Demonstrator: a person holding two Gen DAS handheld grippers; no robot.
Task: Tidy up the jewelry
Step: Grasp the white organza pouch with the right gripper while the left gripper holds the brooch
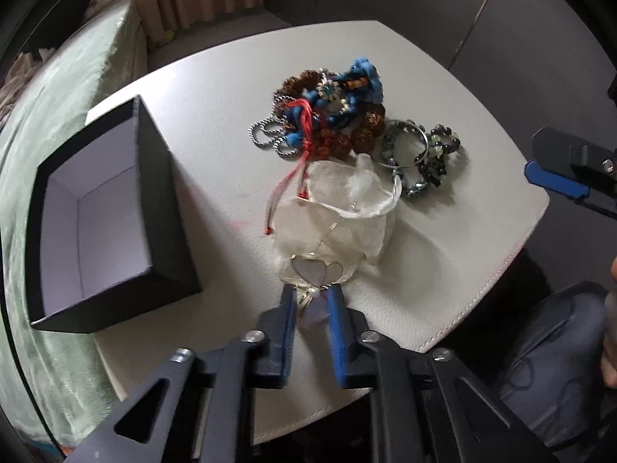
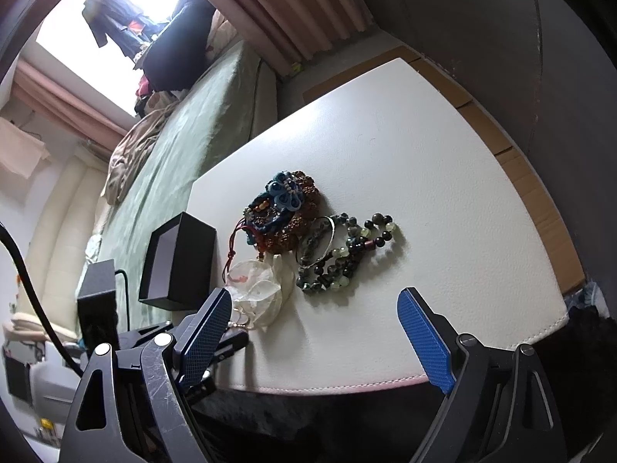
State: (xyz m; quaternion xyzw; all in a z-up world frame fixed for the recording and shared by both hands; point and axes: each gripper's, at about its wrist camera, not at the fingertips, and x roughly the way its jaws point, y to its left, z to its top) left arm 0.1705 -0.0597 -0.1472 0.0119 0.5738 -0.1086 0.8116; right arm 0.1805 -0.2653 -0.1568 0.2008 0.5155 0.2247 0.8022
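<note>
We see desk (image 1: pixel 443 231): white, leather-like, fine grain, stitched edge. Box (image 1: pixel 162 177): matt black card, pale lining. Pouch (image 1: pixel 347 208): sheer, glossy cloth. Bead bracelets (image 2: pixel 347 250): polished, glossy. Bangle (image 1: pixel 405 146): shiny metal. Our tool pads (image 2: pixel 424 339): blue textured plastic.

the table (image 1: pixel 216 88) is off-white with a pale stitched hem. the box (image 1: pixel 96 208) is black outside and pale lilac-white within. the sheer pouch (image 1: pixel 347 208) is milky and see-through, and the heart pendant (image 1: pixel 322 272) is pinkish with silver rims. the jewelry heap (image 1: pixel 327 115) mixes rust-brown knobbly beads, bright blue fabric, a red cord and silver ball chain. the bead bracelets (image 2: pixel 347 254) are dark grey-green with pale green ones between. the gripper pads (image 2: pixel 424 339) are blue with a fine grid texture on black frames. the bed cover (image 2: pixel 185 146) is soft green.
</note>
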